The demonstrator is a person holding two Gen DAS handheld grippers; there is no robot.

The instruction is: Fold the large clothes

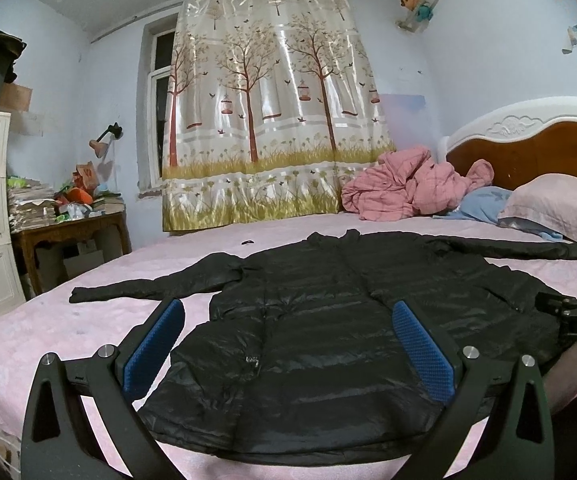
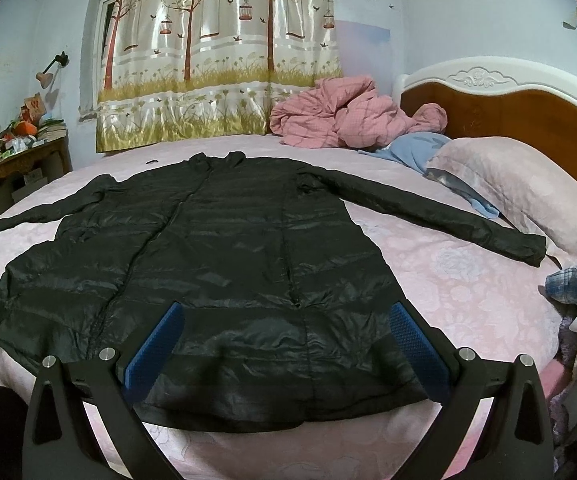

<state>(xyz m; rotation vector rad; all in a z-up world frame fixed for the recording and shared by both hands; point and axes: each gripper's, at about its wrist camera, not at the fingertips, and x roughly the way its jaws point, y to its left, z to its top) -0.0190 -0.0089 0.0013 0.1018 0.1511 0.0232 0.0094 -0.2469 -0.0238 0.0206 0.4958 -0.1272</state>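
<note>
A coat [image 2: 216, 264] lies flat on the bed [image 2: 448, 280] (sleeves spread sideways), with a pillow [image 2: 508, 176] right and crumpled bedding [image 2: 336, 116] behind.

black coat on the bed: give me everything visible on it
The black coat is long, shiny, horizontally quilted, apparently thin puffer fabric. It lies flat and unfolded on the pink bedspread, collar toward the curtain, hem at the near bed edge, both sleeves spread sideways. A seam or zipper runs lengthwise. Neither open gripper visibly touches it.
</note>
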